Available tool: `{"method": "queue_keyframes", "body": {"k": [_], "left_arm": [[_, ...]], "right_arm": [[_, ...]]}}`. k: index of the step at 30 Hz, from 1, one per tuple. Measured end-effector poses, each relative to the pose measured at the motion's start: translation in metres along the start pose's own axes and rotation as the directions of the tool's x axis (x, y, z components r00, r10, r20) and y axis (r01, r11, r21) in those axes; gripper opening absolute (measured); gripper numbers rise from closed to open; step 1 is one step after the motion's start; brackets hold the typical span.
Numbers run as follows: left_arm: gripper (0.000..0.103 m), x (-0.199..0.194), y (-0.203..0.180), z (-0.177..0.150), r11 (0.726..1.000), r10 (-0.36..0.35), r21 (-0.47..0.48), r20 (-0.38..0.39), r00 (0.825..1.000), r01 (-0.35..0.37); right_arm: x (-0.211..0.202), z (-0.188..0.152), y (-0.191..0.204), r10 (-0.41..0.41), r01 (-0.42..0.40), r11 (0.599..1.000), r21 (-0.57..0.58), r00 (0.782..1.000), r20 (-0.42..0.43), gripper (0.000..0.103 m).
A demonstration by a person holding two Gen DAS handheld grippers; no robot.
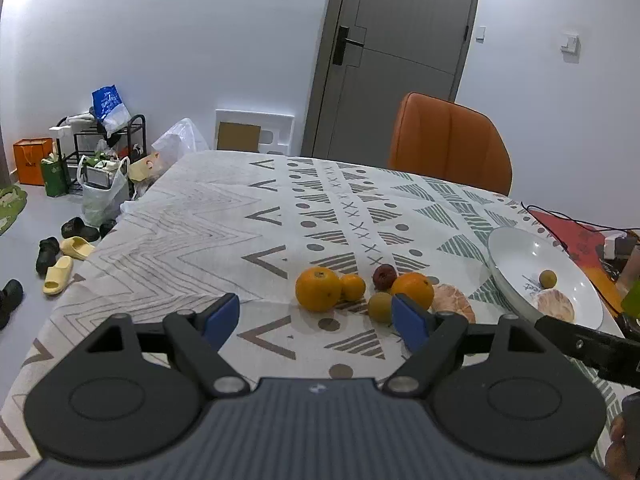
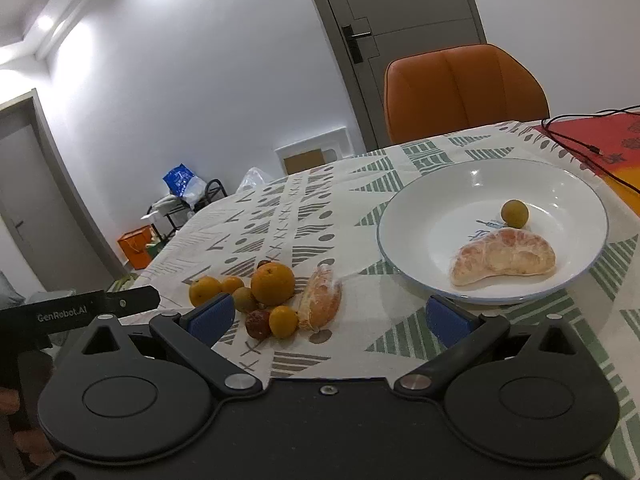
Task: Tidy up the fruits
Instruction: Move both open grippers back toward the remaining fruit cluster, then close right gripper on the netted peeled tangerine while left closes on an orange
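We hover both tools low over the patterned tablecloth (image 2: pixel 304 216), and both sets of jaws stand wide apart with nothing between them. Our left gripper (image 1: pixel 318 320) faces the loose cluster of fruit; our right gripper (image 2: pixel 340 320) sits between that cluster and the white plate (image 2: pixel 404 216).

Already in the plate lie one peeled pomelo segment (image 2: pixel 504 258) and a small green-brown round fruit (image 2: pixel 515 213) just behind it. Out on the cloth we have the big orange (image 2: pixel 273 284), a second orange (image 2: pixel 205 290), two small tangerines, one at the near edge (image 2: pixel 283 321) and one tucked between the oranges (image 2: pixel 232 284), a dark red fruit (image 2: pixel 258 324), another green-brown one (image 2: pixel 245 299), and a second peeled pomelo segment (image 2: pixel 320 304) at the plate side of the group.

That peeled segment looks like our trickiest customer: soft, membrane-thin, likely to tear or squash. We judge it wants a gentle close across its thick middle, pads on the broad flanks, not the tapering tips. The oranges look firm and fairly heavy but round and smooth-skinned, so we take them across the widest girth to stop them squirting out. The little ones are light and will roll if nudged, and they touch their neighbours, so we come straight down.
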State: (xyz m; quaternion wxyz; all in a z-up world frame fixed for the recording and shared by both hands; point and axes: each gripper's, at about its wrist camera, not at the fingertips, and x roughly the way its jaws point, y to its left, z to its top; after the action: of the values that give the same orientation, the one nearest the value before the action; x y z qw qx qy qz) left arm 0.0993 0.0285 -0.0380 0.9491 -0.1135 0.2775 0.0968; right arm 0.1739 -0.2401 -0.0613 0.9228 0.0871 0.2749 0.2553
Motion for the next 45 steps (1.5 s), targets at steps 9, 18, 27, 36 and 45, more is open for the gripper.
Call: {"method": "queue_keyframes", "body": {"k": [9, 18, 27, 36, 45], "left_arm": [[0.081, 0.019, 0.003, 0.003, 1.000, 0.009, -0.001, -0.016, 1.000, -0.009], [0.074, 0.041, 0.005, 0.006, 1.000, -0.015, -0.001, -0.020, 1.000, 0.015], [0.057, 0.062, 0.008, 0.007, 0.999, -0.035, -0.019, -0.055, 0.998, 0.034], [0.042, 0.079, 0.009, 0.006, 0.999, -0.043, -0.027, -0.070, 0.997, 0.041], [0.036, 0.082, 0.009, 0.003, 0.999, -0.039, -0.031, -0.065, 0.997, 0.037]], "right_arm": [[0.018, 0.002, 0.005, -0.010, 0.010, 1.000, -0.026, 1.000, -0.026, 0.091], [0.043, 0.007, 0.006, 0.000, -0.001, 1.000, -0.017, 0.998, -0.068, 0.068], [0.063, 0.009, 0.006, 0.001, -0.003, 1.000, -0.020, 0.994, -0.108, 0.056], [0.079, 0.009, 0.010, -0.005, 0.000, 0.999, -0.041, 0.991, -0.134, 0.048], [0.091, 0.009, 0.021, -0.049, 0.034, 0.994, -0.106, 0.988, -0.145, 0.047]]}}
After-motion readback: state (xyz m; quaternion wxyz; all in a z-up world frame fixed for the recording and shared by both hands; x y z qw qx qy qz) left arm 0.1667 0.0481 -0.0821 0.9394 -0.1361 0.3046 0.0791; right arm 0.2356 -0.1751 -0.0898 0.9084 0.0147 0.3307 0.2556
